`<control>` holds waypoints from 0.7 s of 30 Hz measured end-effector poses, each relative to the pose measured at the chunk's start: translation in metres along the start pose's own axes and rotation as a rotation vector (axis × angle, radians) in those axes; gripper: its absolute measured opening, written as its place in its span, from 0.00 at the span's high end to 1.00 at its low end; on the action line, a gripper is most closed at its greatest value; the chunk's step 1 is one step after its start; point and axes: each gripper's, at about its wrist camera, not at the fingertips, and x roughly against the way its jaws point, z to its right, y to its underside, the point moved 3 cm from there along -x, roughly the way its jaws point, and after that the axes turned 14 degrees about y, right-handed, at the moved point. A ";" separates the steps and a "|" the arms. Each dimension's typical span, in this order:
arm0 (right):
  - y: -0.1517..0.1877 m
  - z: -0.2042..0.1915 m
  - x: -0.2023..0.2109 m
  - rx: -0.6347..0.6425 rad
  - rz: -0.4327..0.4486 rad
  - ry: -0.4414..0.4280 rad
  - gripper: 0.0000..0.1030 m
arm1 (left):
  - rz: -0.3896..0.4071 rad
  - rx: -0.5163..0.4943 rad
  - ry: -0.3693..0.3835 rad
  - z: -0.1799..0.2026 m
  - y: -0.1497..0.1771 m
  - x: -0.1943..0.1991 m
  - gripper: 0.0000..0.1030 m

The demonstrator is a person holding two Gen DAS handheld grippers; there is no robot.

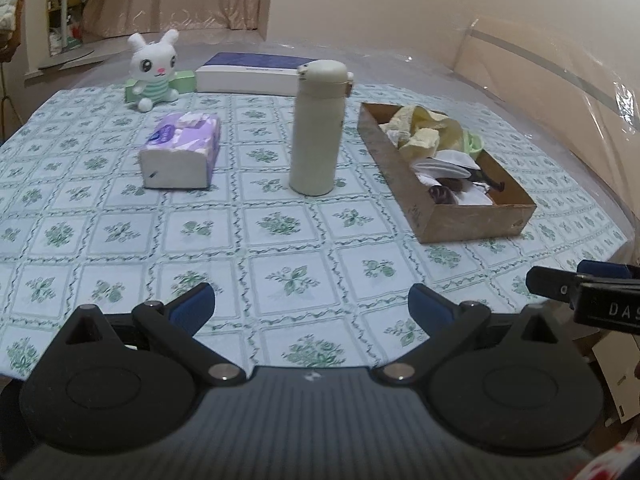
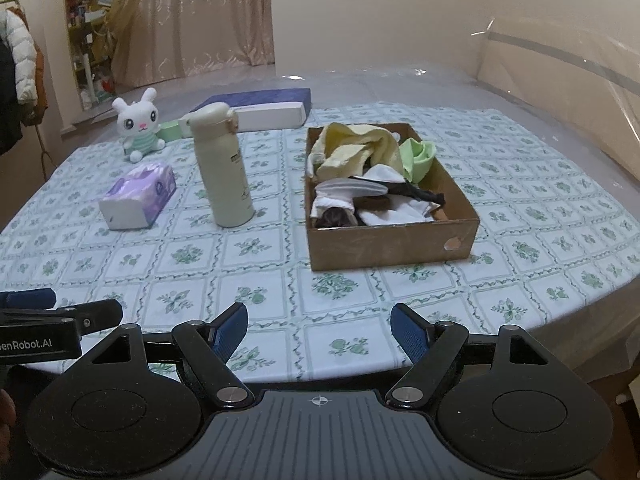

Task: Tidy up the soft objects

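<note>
A brown cardboard box (image 1: 436,216) (image 2: 384,246) stands on the table at the right. It holds a yellow cloth (image 1: 424,132) (image 2: 356,148), a green cloth (image 2: 420,156) and white and dark soft items (image 2: 384,200). A white plush bunny (image 1: 154,70) (image 2: 138,124) sits at the far left. A purple tissue pack (image 1: 182,150) (image 2: 138,194) lies in front of it. My left gripper (image 1: 312,304) is open and empty over the near table edge. My right gripper (image 2: 320,328) is open and empty, in front of the box.
A cream thermos bottle (image 1: 316,128) (image 2: 224,164) stands upright between the tissue pack and the box. A flat white and blue box (image 1: 256,74) (image 2: 260,110) and a small green box (image 1: 184,80) lie at the back. The floral tablecloth (image 1: 280,240) ends near both grippers.
</note>
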 end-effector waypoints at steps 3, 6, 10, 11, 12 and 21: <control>0.002 -0.008 0.001 0.014 -0.003 -0.006 0.24 | -0.004 0.012 -0.012 -0.005 0.003 0.002 0.01; 0.003 -0.016 0.001 0.029 -0.006 -0.018 0.24 | -0.010 0.029 -0.014 -0.008 0.004 0.003 0.01; 0.004 -0.022 0.001 0.040 -0.009 -0.028 0.24 | -0.001 0.026 -0.020 -0.008 0.003 0.004 0.01; 0.004 -0.022 0.001 0.040 -0.010 -0.030 0.24 | 0.000 0.026 -0.020 -0.008 0.003 0.004 0.01; 0.004 -0.022 0.000 0.039 -0.010 -0.030 0.24 | 0.001 0.026 -0.019 -0.008 0.003 0.004 0.01; 0.003 -0.021 -0.002 0.028 -0.012 -0.031 0.24 | -0.006 0.023 -0.017 -0.007 0.003 0.002 0.01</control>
